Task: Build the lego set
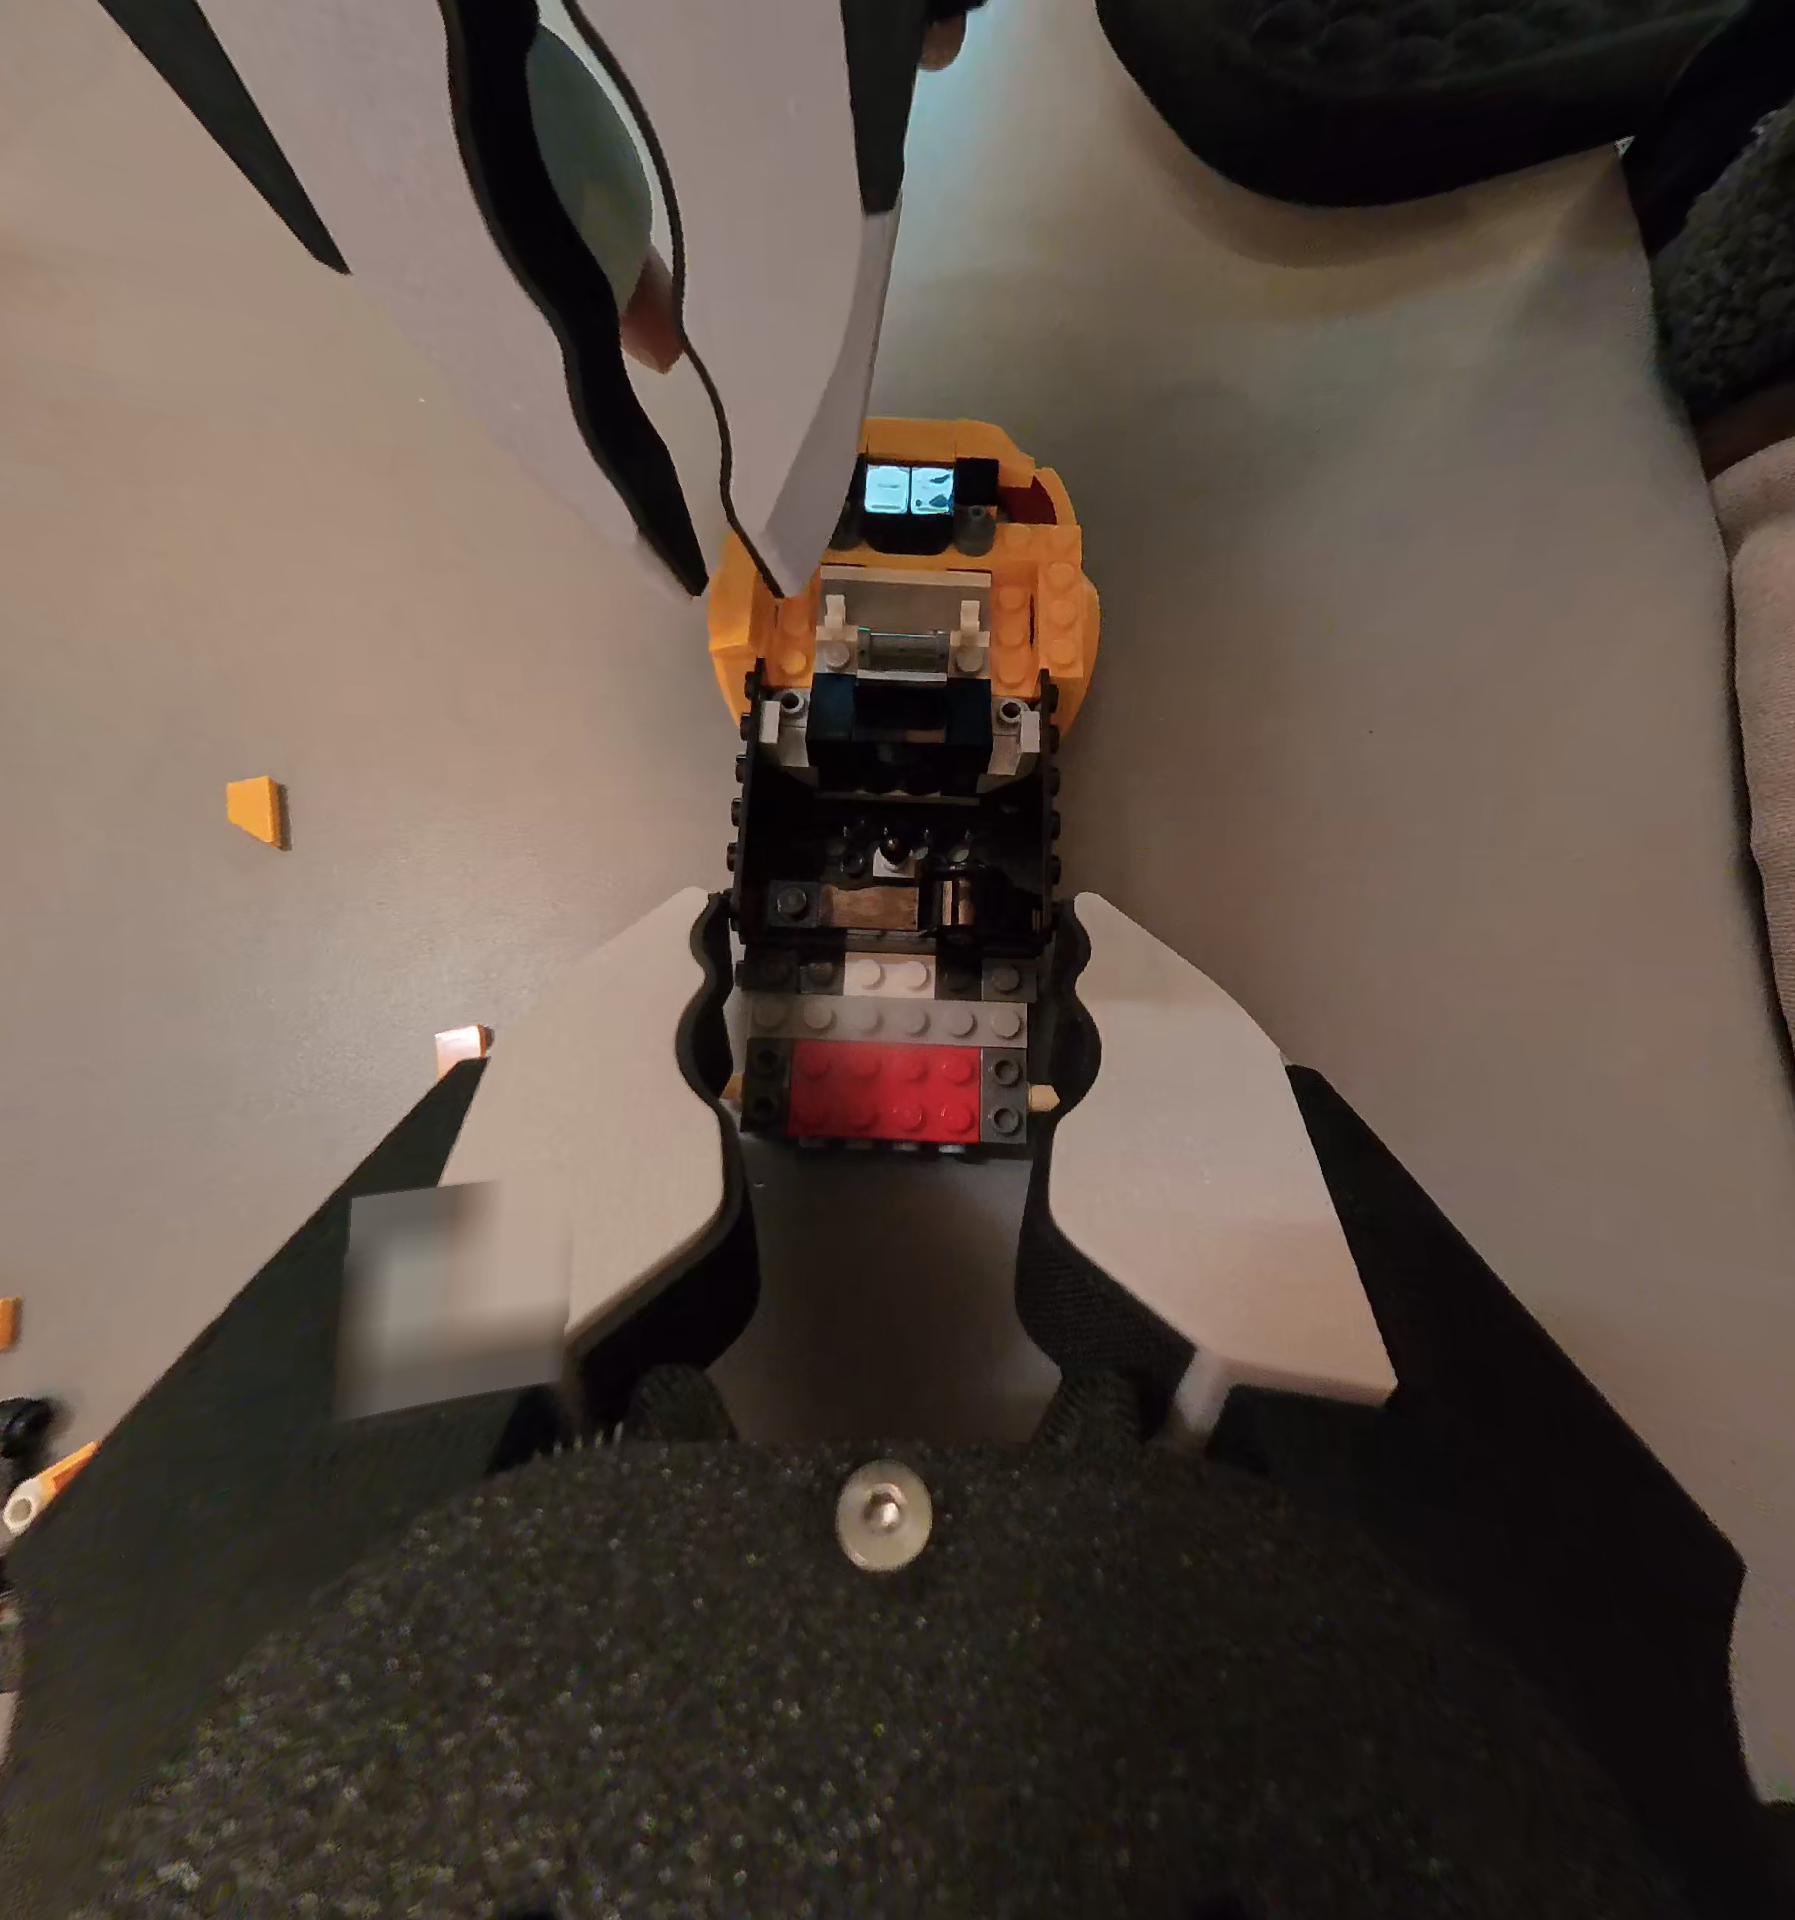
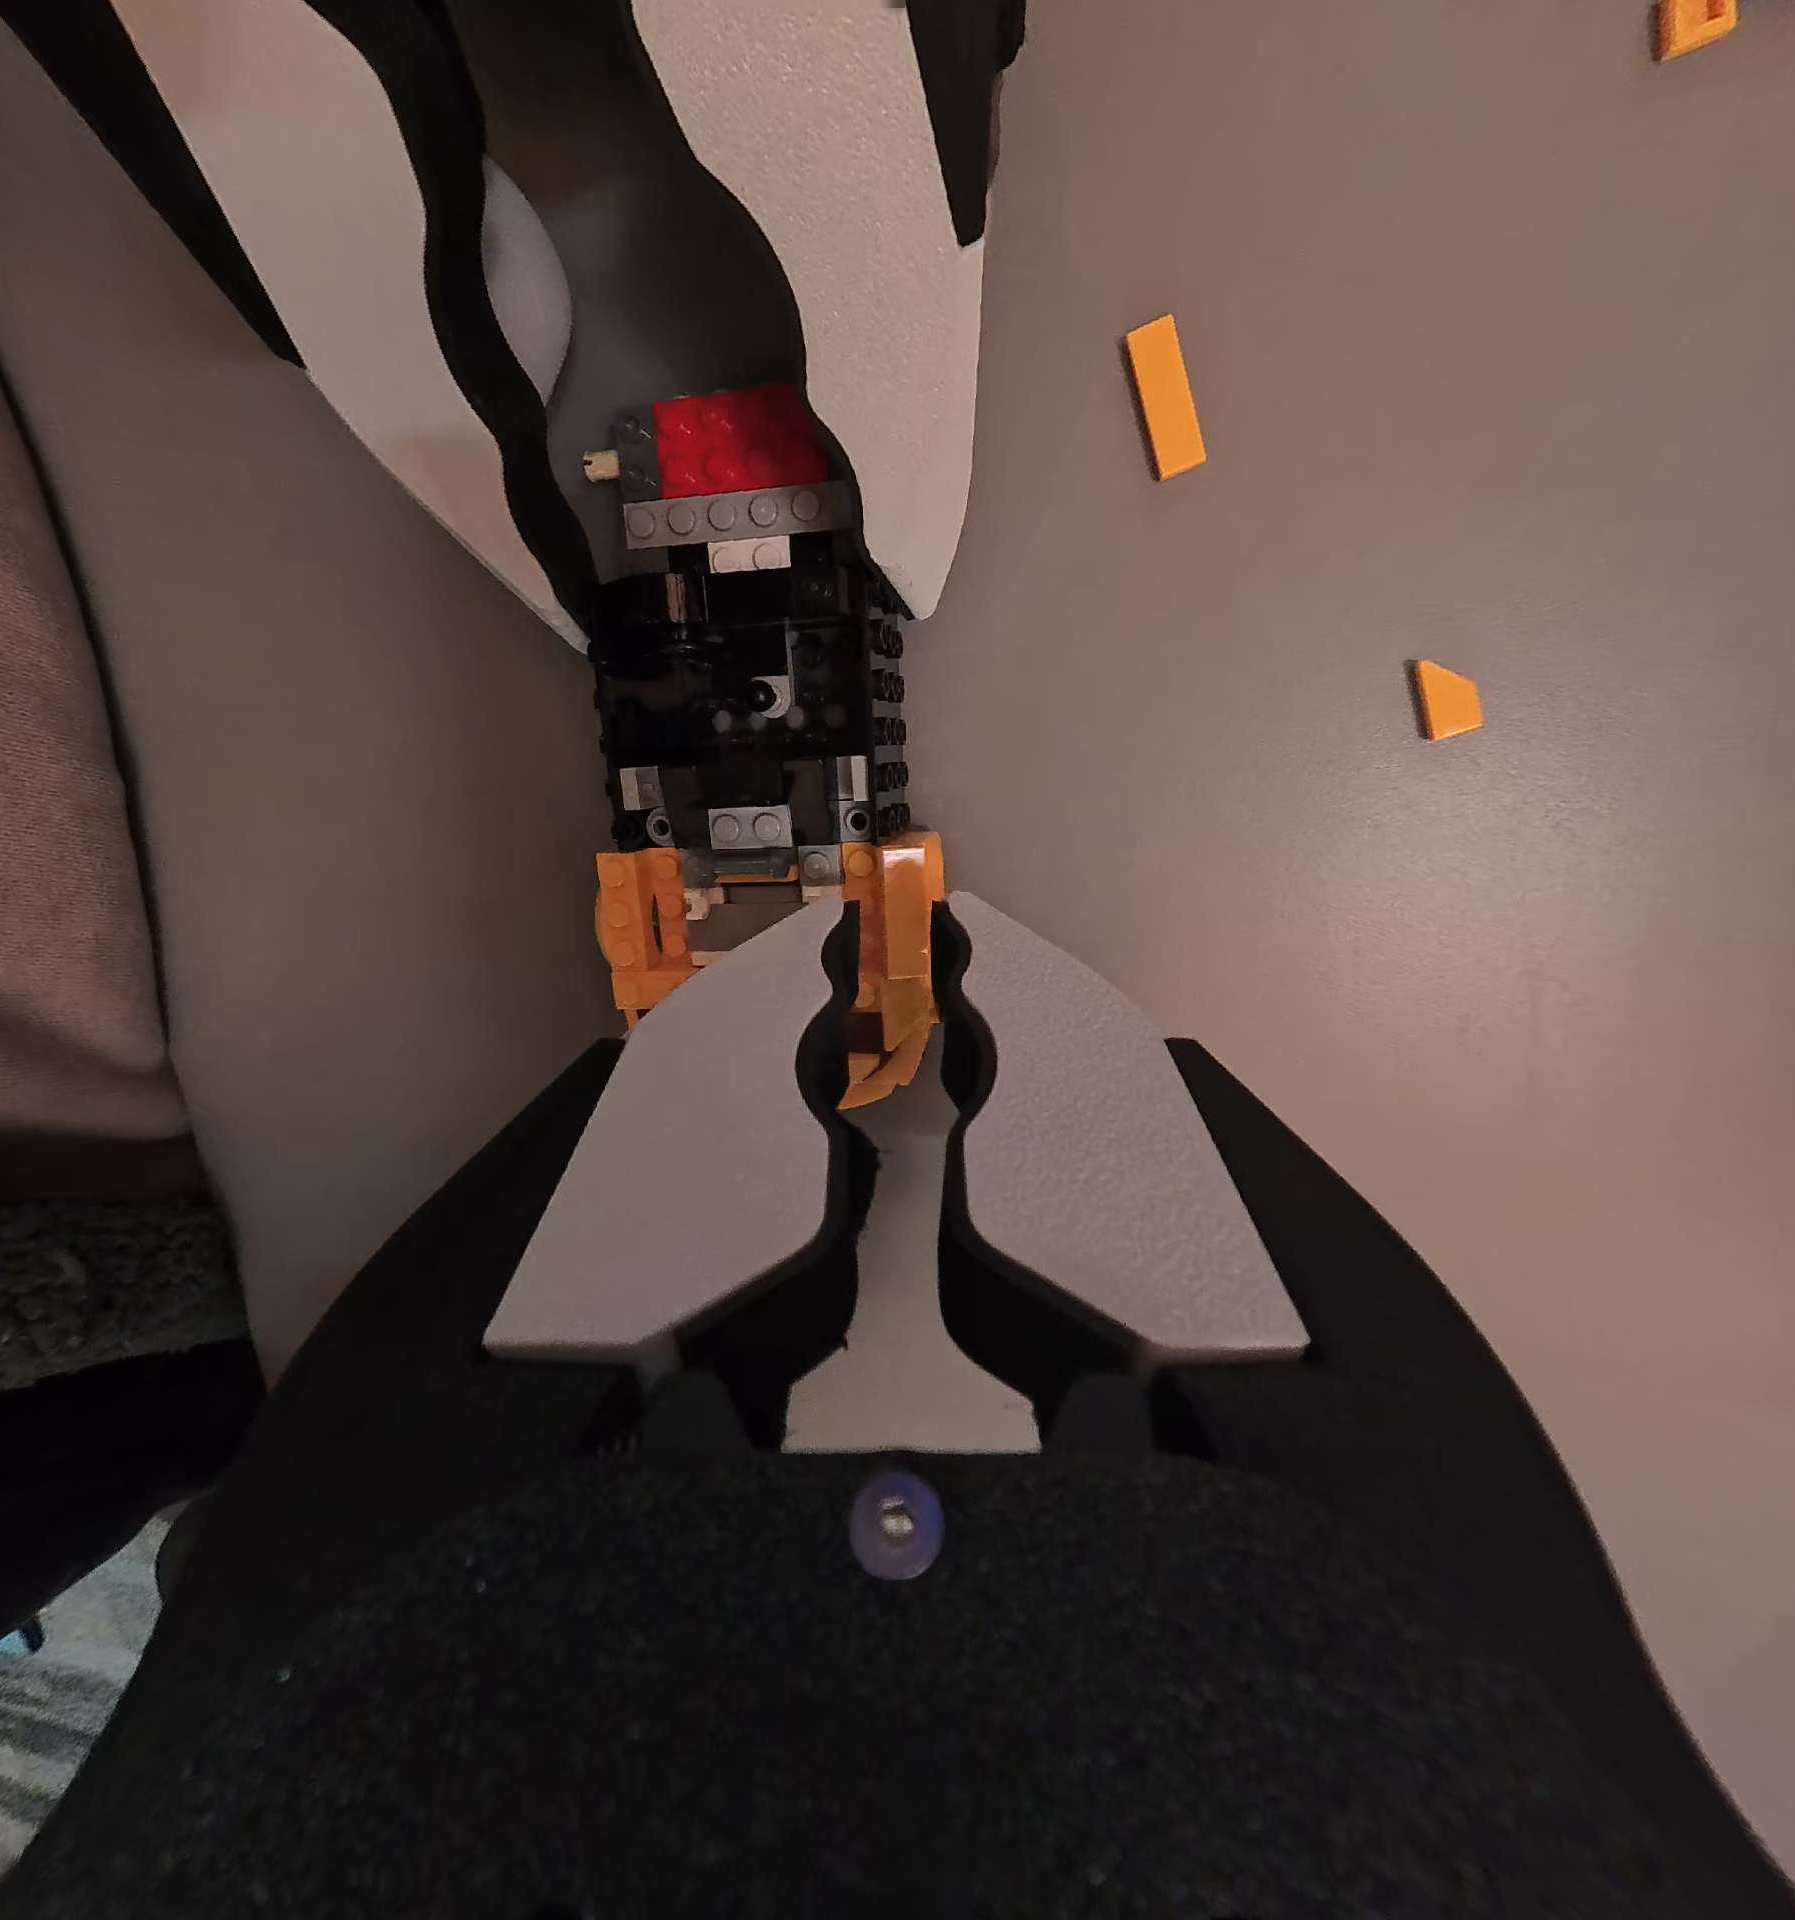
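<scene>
Your left gripper (image 1: pixel 888 997) has its fingers clamped on the red-and-grey end of the lego model (image 1: pixel 893 831), which lies on the grey table (image 1: pixel 1340 623). Your right gripper (image 2: pixel 893 966) pinches an orange piece (image 2: pixel 898 935) at the model's orange end. Loose orange tiles (image 2: pixel 1163 397) lie nearby.

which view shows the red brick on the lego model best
The left wrist view: the red brick sits near and unobstructed between the left claw's fingers, studs visible. The right wrist view shows it smaller, at the model's far end, partly covered by the left claw.
</scene>
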Motion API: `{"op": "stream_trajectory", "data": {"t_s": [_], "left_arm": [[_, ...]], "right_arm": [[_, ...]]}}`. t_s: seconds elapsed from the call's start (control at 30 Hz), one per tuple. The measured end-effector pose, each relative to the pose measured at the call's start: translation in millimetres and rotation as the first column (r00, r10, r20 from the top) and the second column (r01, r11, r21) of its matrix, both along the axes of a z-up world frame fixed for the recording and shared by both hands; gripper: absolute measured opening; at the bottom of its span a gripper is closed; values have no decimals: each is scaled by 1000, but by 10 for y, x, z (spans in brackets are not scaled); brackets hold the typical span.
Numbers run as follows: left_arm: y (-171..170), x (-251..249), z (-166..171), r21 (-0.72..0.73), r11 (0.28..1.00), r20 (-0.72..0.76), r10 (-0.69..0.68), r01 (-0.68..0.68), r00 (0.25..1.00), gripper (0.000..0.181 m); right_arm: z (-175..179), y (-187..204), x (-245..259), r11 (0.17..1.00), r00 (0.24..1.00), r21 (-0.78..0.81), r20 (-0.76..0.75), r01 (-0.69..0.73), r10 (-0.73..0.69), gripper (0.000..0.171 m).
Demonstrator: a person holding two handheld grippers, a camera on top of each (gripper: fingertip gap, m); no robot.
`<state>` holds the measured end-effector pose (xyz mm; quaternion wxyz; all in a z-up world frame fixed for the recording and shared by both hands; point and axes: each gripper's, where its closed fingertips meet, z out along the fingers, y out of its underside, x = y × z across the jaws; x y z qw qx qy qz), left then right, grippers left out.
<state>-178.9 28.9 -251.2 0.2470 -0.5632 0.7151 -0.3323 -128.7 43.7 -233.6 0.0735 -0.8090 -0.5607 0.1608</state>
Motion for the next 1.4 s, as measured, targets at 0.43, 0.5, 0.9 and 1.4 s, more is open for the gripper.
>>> {"op": "stream_trajectory", "data": {"t_s": [0.43, 0.5, 0.9, 1.4], "left_arm": [[1, 1, 1, 11, 1000, 4, -3, 3, 1000, 58], [2, 1, 3, 21, 1000, 6, -8, 7, 1000, 58], [-28, 33, 41, 138, 988, 67, -77, 67, 995, 58], [-21, 40, 48, 199, 977, 65, -89, 74, 994, 58]], "right_arm": [[52, 9, -7, 1000, 1000, 9, -26, 0, 0, 14], [82, 18, 4, 1000, 999, -3, -49, 13, -13, 15], [48, -58, 151, 889, 966, -458, -220, 20, -135, 35], [-35, -155, 32, 762, 959, -640, -266, -101, -97, 28]]}}
